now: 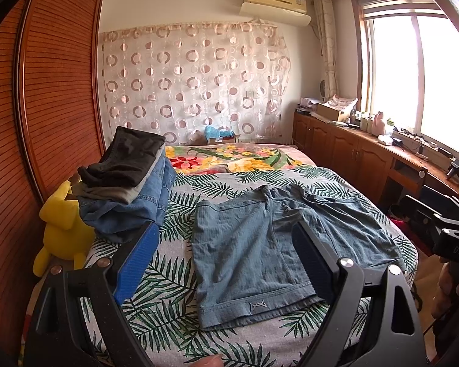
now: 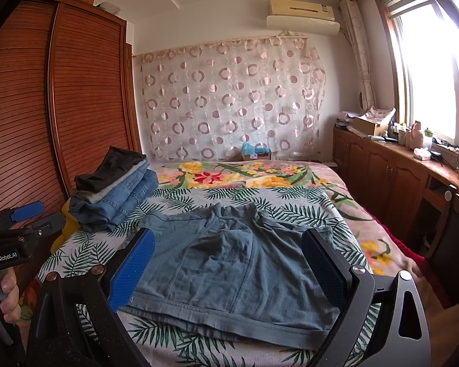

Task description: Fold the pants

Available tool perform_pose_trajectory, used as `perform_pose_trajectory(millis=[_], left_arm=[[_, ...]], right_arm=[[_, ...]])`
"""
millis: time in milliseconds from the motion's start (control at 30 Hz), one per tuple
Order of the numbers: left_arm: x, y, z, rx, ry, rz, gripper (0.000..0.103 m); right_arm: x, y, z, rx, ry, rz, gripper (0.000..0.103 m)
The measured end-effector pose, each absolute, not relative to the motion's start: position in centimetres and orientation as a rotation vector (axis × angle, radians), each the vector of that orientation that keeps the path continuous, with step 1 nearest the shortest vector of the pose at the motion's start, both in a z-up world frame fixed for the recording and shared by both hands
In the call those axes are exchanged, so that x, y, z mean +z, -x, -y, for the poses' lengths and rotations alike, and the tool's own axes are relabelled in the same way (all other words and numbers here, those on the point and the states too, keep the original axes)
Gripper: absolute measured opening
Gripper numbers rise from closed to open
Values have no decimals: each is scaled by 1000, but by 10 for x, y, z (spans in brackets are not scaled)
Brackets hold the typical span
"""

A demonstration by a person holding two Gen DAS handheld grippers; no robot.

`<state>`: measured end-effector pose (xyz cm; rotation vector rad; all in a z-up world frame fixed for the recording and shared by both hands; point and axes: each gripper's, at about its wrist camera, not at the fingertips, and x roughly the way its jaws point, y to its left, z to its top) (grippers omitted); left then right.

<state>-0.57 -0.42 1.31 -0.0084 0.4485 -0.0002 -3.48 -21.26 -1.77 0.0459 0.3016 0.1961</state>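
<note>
Nearest to the cameras are the two tools, both with their fingers spread wide and nothing between them. The left tool (image 1: 223,263) hangs above the near edge of the bed, its blue pad at about 9 o'clock from the pants and its dark pad over the middle of the cloth. The right tool (image 2: 229,266) hangs a little more to the right side, and its fingers frame the waistband from above; I cannot tell if either tool touches the cloth, but it seems that they are apart from it. Under them the blue-grey pants (image 1: 260,250) lie spread on the bed (image 1: 168,315), on the sheet with green leaves, with the waistband at 6 o'clock toward the person and the two short legs pointing to 12 o'clock. The cloth is rather flat, only with some wrinkles near the crotch and on the right leg, and I see no fold made in it. So I judge that this piece is at the very start: it is laid out, and all folding is left to do. Farther, at about 10 o'clock from the pants, there is a pile of folded clothes (image 1: 128,183), with denim below and a dark piece on top, so probably other pieces are already finished. Beside this pile, at the bed's left edge, sits a yellow plush toy (image 1: 64,229).
</note>
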Motion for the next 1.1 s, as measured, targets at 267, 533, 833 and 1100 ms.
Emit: perform_pose_trajectory(millis=[267, 533, 833, 1100], left_arm=[[14, 7, 6, -1, 8, -446, 89], [14, 9, 7, -8, 13, -441, 89], [13, 9, 7, -8, 13, -443, 89], [-6, -2, 3, -19, 21, -509, 89]], right_arm=[[-18, 35, 212, 197, -45, -302, 97], [-18, 35, 212, 197, -44, -303, 97], [-18, 35, 212, 196, -43, -303, 97], [-27, 29, 218, 176, -33, -340, 97]])
